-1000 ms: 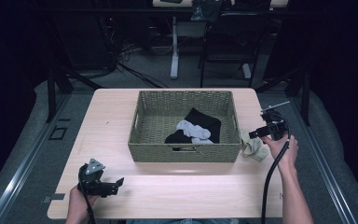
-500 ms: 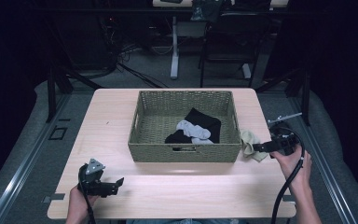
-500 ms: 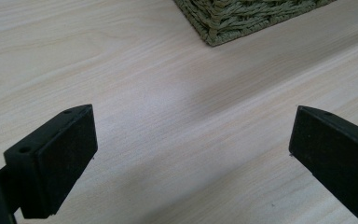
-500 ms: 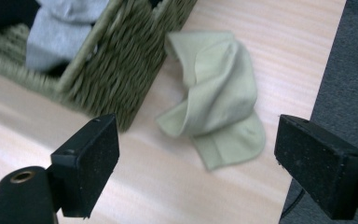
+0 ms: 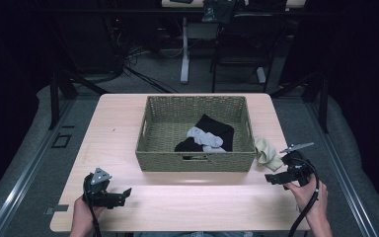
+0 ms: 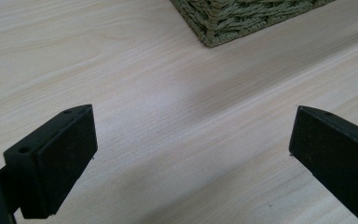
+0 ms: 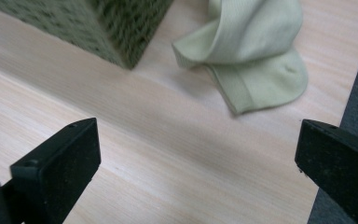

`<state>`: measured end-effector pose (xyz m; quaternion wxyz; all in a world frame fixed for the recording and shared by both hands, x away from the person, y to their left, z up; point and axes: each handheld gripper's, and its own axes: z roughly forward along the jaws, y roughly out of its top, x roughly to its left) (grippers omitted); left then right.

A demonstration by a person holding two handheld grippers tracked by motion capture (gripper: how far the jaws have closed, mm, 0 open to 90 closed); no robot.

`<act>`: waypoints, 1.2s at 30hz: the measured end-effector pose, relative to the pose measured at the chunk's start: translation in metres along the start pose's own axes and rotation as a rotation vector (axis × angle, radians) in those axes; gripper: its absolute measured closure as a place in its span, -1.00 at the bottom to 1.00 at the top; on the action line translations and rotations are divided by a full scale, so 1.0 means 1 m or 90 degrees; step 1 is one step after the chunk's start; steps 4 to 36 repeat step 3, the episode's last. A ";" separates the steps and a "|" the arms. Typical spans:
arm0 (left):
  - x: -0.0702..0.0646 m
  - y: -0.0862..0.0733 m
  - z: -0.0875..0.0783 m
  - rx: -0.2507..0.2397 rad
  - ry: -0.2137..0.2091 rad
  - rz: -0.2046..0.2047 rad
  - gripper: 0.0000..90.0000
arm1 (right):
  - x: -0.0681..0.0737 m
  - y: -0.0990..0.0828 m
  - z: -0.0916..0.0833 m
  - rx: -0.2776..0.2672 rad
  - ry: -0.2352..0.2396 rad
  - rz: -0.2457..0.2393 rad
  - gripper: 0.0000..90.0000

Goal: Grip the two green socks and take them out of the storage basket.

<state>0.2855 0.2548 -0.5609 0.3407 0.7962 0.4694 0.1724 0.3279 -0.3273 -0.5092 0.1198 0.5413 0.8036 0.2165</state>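
Observation:
A woven green basket (image 5: 152,148) stands in the middle of the table with black socks (image 5: 220,128) and a grey sock (image 5: 203,137) inside. A pale green sock (image 5: 268,153) (image 7: 256,51) lies crumpled on the table against the basket's right side. My right gripper (image 5: 272,178) (image 7: 198,163) hovers low near the table's right front, open and empty, just short of that sock. At the front left, my left gripper (image 5: 123,195) (image 6: 191,158) is open with nothing between its jaws, the basket's corner (image 6: 223,23) ahead of it.
The wooden table (image 5: 118,123) has bare surface left of and in front of the basket. Its right edge (image 7: 340,116) runs close beside my right gripper, with dark floor beyond. Chairs and desk legs (image 5: 185,54) stand behind the table.
My right gripper has let go of the pale green sock and pulled back toward the front right. The sock now lies beside the basket. The left gripper has stayed still.

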 end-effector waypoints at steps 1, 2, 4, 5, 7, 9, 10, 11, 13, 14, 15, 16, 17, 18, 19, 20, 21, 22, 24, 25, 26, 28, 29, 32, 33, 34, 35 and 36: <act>0.000 0.000 0.000 0.000 -0.001 0.000 -0.98 | 0.000 -0.001 0.002 0.000 0.000 -0.001 -1.00; 0.000 0.000 0.000 -0.001 0.000 0.002 -0.98 | -0.001 -0.002 0.004 0.003 0.001 0.000 -1.00; 0.000 0.000 0.001 0.000 0.000 0.001 -0.98 | -0.001 -0.002 0.005 0.007 -0.003 -0.003 -1.00; 0.000 0.000 0.001 0.000 0.000 0.001 -0.98 | -0.001 -0.002 0.005 0.007 -0.003 -0.003 -1.00; 0.000 0.000 0.001 0.000 0.000 0.001 -0.98 | -0.001 -0.002 0.005 0.007 -0.003 -0.003 -1.00; 0.000 0.000 0.001 0.000 0.000 0.001 -0.98 | -0.001 -0.002 0.005 0.007 -0.003 -0.003 -1.00; 0.000 0.000 0.001 0.000 0.000 0.001 -0.98 | -0.001 -0.002 0.005 0.007 -0.003 -0.003 -1.00; 0.000 0.000 0.001 0.000 0.000 0.001 -0.98 | -0.001 -0.002 0.005 0.007 -0.003 -0.003 -1.00; 0.000 0.000 0.001 0.000 0.000 0.001 -0.98 | -0.001 -0.002 0.005 0.007 -0.003 -0.003 -1.00; 0.000 0.000 0.001 0.000 0.000 0.001 -0.98 | -0.001 -0.002 0.005 0.007 -0.003 -0.003 -1.00; 0.000 0.000 0.001 0.000 0.000 0.001 -0.98 | -0.001 -0.002 0.005 0.007 -0.003 -0.003 -1.00; 0.000 0.000 0.001 0.000 0.000 0.001 -0.98 | -0.001 -0.002 0.005 0.007 -0.003 -0.003 -1.00; 0.000 0.000 0.001 0.000 0.000 0.001 -0.98 | -0.001 -0.002 0.005 0.007 -0.003 -0.003 -1.00; 0.000 0.000 0.001 0.000 0.000 0.001 -0.98 | -0.001 -0.002 0.005 0.007 -0.003 -0.003 -1.00; 0.000 0.000 0.001 0.000 0.000 0.001 -0.98 | -0.001 -0.002 0.005 0.007 -0.003 -0.003 -1.00; 0.000 0.000 0.001 0.000 0.000 0.001 -0.98 | -0.001 -0.002 0.005 0.007 -0.003 -0.003 -1.00; 0.000 0.000 0.001 0.000 0.000 0.001 -0.98 | -0.001 -0.002 0.005 0.007 -0.003 -0.003 -1.00; 0.000 0.000 0.001 0.000 0.000 0.001 -0.98 | -0.001 -0.002 0.005 0.007 -0.003 -0.003 -1.00; 0.000 0.000 0.001 0.000 0.000 0.001 -0.98 | -0.001 -0.002 0.005 0.007 -0.003 -0.003 -1.00; 0.000 0.000 0.001 0.000 0.000 0.001 -0.98 | -0.001 -0.002 0.005 0.007 -0.003 -0.003 -1.00; 0.000 0.000 0.001 0.000 0.000 0.001 -0.98 | -0.001 -0.002 0.005 0.007 -0.003 -0.003 -1.00; 0.000 0.000 0.001 0.000 0.000 0.001 -0.98 | -0.001 -0.002 0.005 0.007 -0.003 -0.003 -1.00; 0.000 0.000 0.001 0.000 0.000 0.001 -0.98 | -0.001 -0.002 0.005 0.007 -0.003 -0.003 -1.00; 0.000 0.000 0.001 0.000 0.000 0.001 -0.98 | -0.001 -0.002 0.005 0.007 -0.003 -0.003 -1.00; 0.000 0.000 0.001 0.000 0.000 0.001 -0.98 | -0.001 -0.002 0.005 0.007 -0.003 -0.003 -1.00; 0.000 0.000 0.001 0.000 0.000 0.001 -0.98 | -0.001 -0.002 0.005 0.007 -0.003 -0.003 -1.00; 0.000 0.000 0.001 0.000 0.000 0.001 -0.98 | -0.001 -0.002 0.005 0.007 -0.003 -0.003 -1.00; 0.000 0.000 0.001 0.000 0.000 0.001 -0.98 | -0.001 -0.002 0.005 0.007 -0.003 -0.003 -1.00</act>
